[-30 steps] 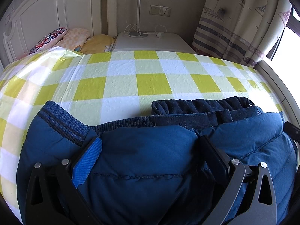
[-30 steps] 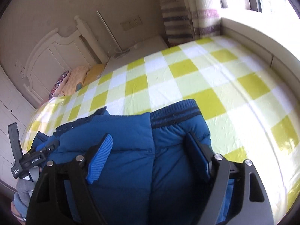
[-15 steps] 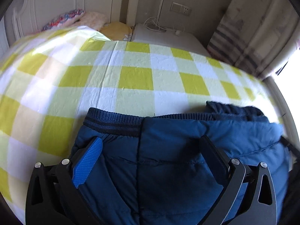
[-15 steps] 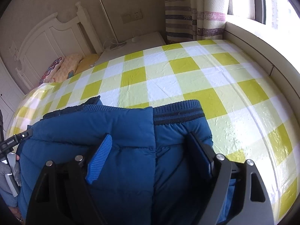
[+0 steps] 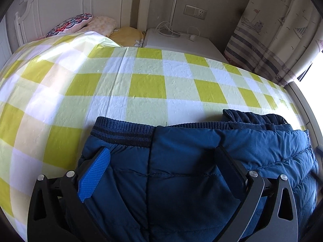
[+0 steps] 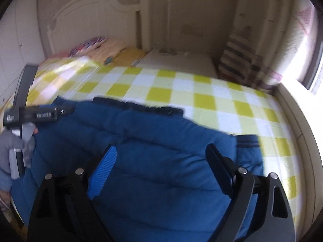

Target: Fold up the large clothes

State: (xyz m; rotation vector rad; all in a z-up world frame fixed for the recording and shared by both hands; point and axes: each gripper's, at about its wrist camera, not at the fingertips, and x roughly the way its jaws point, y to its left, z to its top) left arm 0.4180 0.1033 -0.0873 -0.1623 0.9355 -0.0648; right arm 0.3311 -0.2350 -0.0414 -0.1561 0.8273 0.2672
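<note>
Blue jacket [image 5: 191,171] lies under both spread claws, left [image 5: 161,157] and right [image 6: 161,157], the right's jaws just widened.

Ahead of you a yellow-and-white checked sheet [image 5: 147,84] covers the bed, with a white headboard [image 5: 80,6] and pillows [image 5: 84,23] beyond. A white nightstand [image 5: 177,42] meets the beige wall; striped curtains [image 5: 268,40] frame your bright window [image 6: 315,66].
</note>
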